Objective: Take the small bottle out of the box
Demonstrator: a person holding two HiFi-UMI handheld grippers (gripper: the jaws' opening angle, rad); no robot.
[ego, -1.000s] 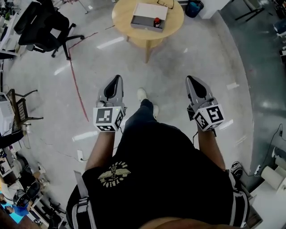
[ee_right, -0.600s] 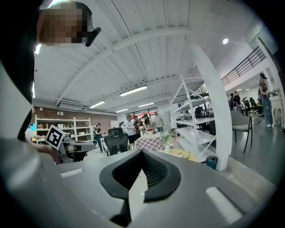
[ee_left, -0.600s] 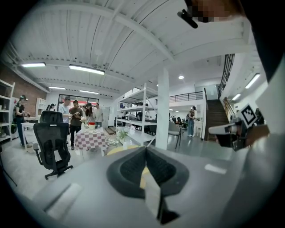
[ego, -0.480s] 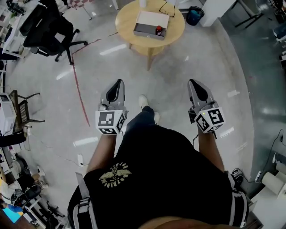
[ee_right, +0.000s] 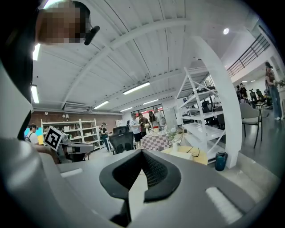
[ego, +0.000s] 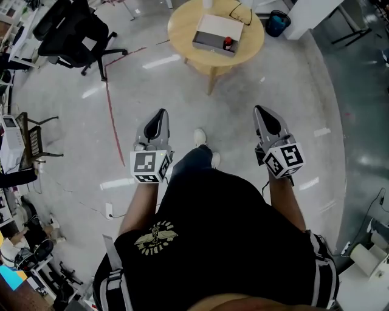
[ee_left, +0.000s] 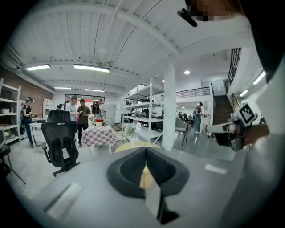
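Observation:
The box [ego: 216,33], grey with a white lid, lies on a round wooden table [ego: 188,30] far ahead in the head view. A small bottle [ego: 228,43] with a red cap stands at the box's right end. My left gripper [ego: 159,115] and right gripper [ego: 261,112] hang side by side over the floor, well short of the table. Both are shut with nothing between the pads. In the left gripper view the shut tips [ee_left: 145,149] point at the table's yellow top [ee_left: 129,146]. The right gripper [ee_right: 141,152] also faces the table [ee_right: 196,155].
A black office chair [ego: 76,33] stands left of the table, and a blue bin [ego: 281,24] to its right. A red line [ego: 112,115] runs across the floor. Glasses [ego: 241,13] lie on the table. Several people [ee_left: 82,118] stand far off by shelves.
The table with the box has slid right and slightly down in the head view, and the chair has shifted right. Both grippers keep their pose and stay shut.

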